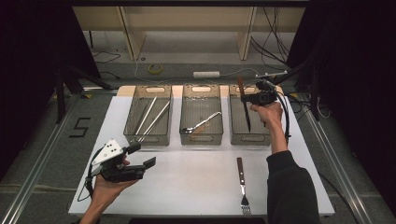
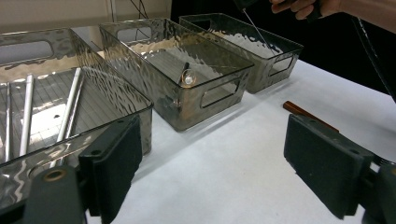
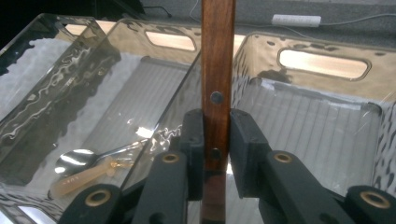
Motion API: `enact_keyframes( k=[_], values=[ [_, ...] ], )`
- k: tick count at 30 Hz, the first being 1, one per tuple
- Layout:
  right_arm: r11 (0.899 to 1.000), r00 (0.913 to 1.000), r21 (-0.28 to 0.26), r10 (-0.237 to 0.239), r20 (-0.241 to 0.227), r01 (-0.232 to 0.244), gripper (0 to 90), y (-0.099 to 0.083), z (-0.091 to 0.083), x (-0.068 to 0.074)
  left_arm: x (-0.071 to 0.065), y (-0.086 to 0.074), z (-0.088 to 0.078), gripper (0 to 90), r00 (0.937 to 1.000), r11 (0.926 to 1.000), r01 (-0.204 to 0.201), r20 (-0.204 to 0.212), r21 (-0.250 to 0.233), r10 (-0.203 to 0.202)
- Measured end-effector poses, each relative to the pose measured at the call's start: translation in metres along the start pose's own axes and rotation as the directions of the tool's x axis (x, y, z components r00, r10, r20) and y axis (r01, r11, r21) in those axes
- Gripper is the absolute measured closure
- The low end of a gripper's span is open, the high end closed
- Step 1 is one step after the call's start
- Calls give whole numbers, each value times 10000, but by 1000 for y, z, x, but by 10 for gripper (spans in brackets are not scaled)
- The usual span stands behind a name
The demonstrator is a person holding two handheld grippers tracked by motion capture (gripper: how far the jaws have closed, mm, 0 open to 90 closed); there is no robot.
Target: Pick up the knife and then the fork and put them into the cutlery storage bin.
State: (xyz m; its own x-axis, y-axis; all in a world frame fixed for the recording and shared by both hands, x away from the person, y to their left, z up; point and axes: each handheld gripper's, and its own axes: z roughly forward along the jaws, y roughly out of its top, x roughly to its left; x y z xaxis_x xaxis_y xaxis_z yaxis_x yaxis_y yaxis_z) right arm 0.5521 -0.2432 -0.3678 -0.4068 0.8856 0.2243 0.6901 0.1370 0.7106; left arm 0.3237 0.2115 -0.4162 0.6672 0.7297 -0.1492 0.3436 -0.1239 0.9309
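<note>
- Holding a wooden-handled knife (image 1: pixel 244 105) over the right-hand bin (image 1: pixel 250 136), we see the right tool (image 1: pixel 256 98) in the upper right of the high view, its jaws pinched narrow onto the brown handle; in the right gripper view the handle (image 3: pixel 217 70) rises straight up between the two pads (image 3: pixel 194 140), which press it from both sides.
- Reading the knife's long axis in the high view, it runs nearly top to bottom of the frame: handle end toward the top, dark blade pointing down toward the bin's floor near its lower edge.
- The relation that matters to us: the bin lies directly below the blade, its own long side running the same way as the knife, so we judge that lowering and laying the knife along that length would seat it without striking the walls.
- The middle bin (image 1: pixel 201 135), just to the left in the high view, holds a spoon (image 1: pixel 201 123); the left bin (image 1: pixel 148 136) holds metal chopsticks (image 1: pixel 150 116).
- A fork (image 1: pixel 242 186) lies on the white worktop (image 1: pixel 187 182) at lower centre-right, handle toward the bins, tines toward the bottom edge, long axis again top to bottom.
- The left tool (image 1: pixel 140 156) hovers at lower left, jaws wide and empty; the fork sits to its right, and the right arm's sleeve is the nearer of the two.
</note>
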Motion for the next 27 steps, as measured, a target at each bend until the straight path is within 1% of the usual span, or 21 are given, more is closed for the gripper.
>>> enact_keyframes(
  k=[7, 10, 15, 19, 21, 25, 27],
  values=[
    [9999, 9999, 163, 55, 110, -57, 772, -6, 8, 0, 0, 0, 0, 190, 10000, 10000, -32, -2, 23, 32],
    [9998, 9998, 126, 152, 144, -153, 772, -8, 11, 0, 0, 0, 0, 190, 10000, 10000, -35, -4, 8, 35],
    [9990, 9992, 282, 328, 244, -335, 771, -13, 16, -1, -1, 0, 0, 190, 10000, 10000, -37, 16, 43, 37],
    [9987, 9988, 334, 374, 316, -385, 771, -17, 20, -2, 0, 0, 0, 190, 10000, 10000, -24, 7, 34, 24],
    [9982, 9983, 413, 407, 414, -424, 771, -18, 22, -3, 0, 0, 1, 190, 10000, 10000, -26, 8, 40, 26],
    [9976, 9978, 449, 502, 432, -521, 770, -19, 23, -2, -1, 0, 1, 190, 10000, 9999, -73, 17, 72, 73],
    [9977, 9974, 500, 419, 587, -448, 770, -19, 25, -1, -1, 0, 1, 190, 10000, 9999, -78, 24, 80, 78]
  ],
)
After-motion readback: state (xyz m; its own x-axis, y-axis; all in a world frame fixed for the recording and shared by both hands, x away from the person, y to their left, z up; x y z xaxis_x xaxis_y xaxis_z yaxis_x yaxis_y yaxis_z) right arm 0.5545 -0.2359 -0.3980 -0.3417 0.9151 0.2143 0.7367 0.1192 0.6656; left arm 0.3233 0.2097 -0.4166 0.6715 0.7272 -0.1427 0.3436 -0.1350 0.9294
